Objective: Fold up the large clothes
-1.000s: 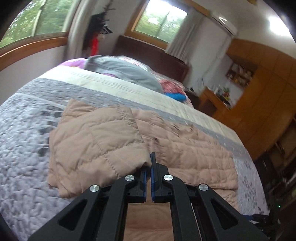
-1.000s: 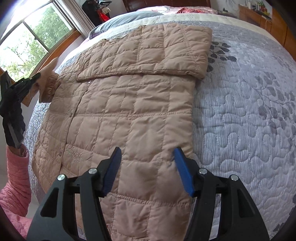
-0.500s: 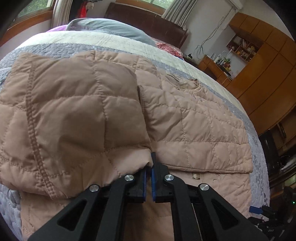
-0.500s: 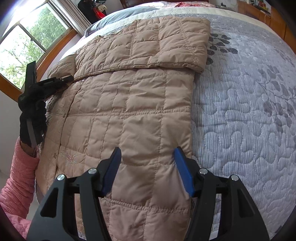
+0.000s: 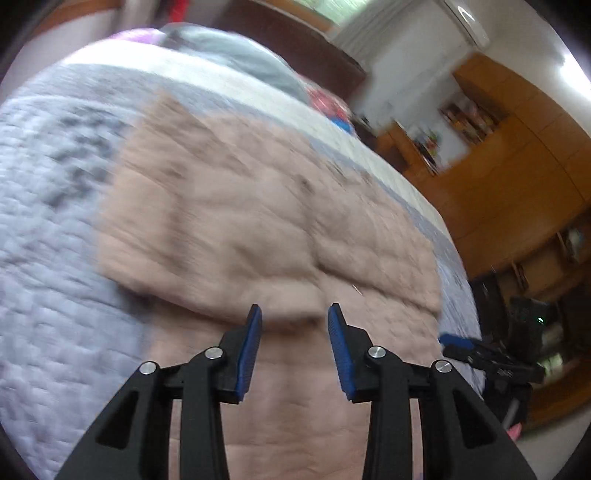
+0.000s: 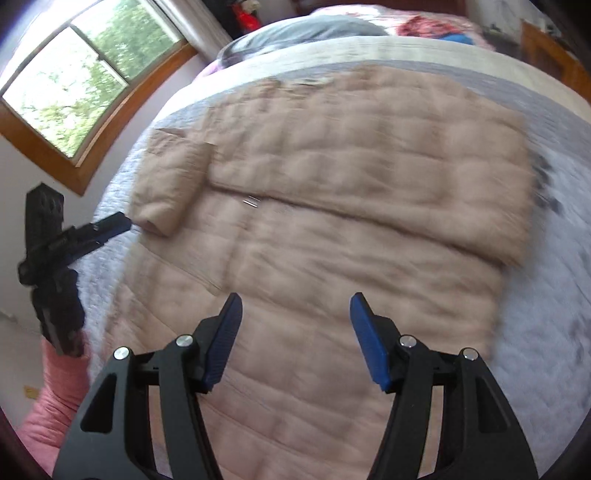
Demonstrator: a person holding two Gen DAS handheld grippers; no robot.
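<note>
A tan quilted jacket [image 6: 332,229] lies flat on the grey bed [image 6: 546,288], both sleeves folded across its chest. In the left wrist view the jacket [image 5: 258,221] fills the middle, blurred by motion. My left gripper [image 5: 294,317] is open and empty, just above the cuff of the near folded sleeve [image 5: 207,236]. It also shows in the right wrist view [image 6: 110,227], beside the folded left sleeve [image 6: 170,188]. My right gripper [image 6: 295,306] is open and empty above the jacket's lower body. It shows in the left wrist view [image 5: 458,345] at the far side.
Grey pillows [image 6: 295,33] and a wooden headboard [image 5: 280,37] lie at the bed's far end. A window [image 6: 85,74] is on the left wall. Wooden cabinets [image 5: 517,166] and shelves stand to the right of the bed.
My left gripper has let go of the sleeve cuff and opened, leaving the sleeve folded over the jacket. Both views have shifted and blurred; the right gripper stays open.
</note>
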